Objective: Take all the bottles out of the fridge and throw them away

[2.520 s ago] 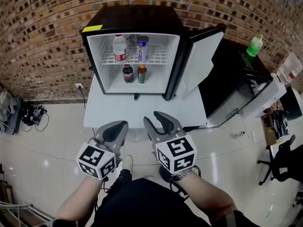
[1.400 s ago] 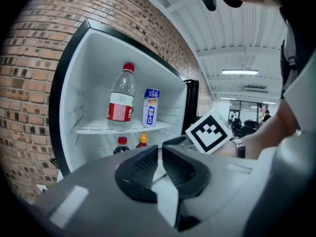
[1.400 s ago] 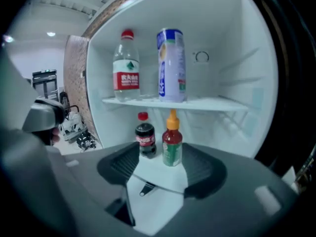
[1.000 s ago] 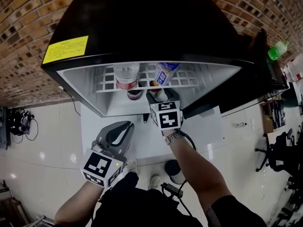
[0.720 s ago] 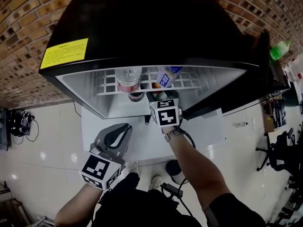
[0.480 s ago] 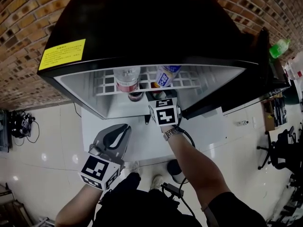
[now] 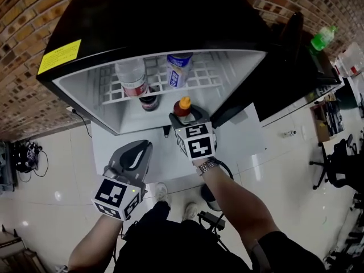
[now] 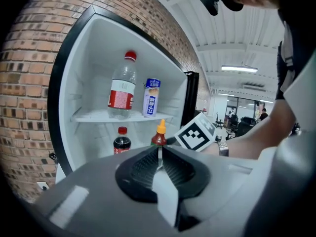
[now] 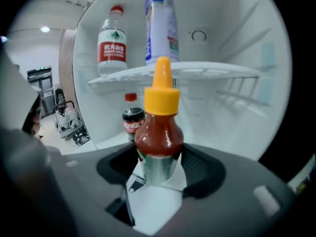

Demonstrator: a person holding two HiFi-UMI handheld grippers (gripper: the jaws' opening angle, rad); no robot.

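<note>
One sauce bottle (image 9: pixel 159 132) is pinched low in the right tool (image 9: pixel 158 168), just at the fridge (image 7: pixel 170 27) mouth. The left tool (image 8: pixel 159 158) is closed and empty. Risky? (OP)

Bit top-heavy with that grip, so a fast swing could tip it out. The cola (image 7: pixel 149 100) and water (image 7: pixel 132 78) sit inside and look easy to knock. (reply)

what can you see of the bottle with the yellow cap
The bottle is small and clear, looks plastic, and is filled with red sauce, with a yellow pointed cap and a silvery label round its lower half. It stands upright between the jaws of the right gripper, whose pads press both its sides, at the open front of the fridge.
</note>
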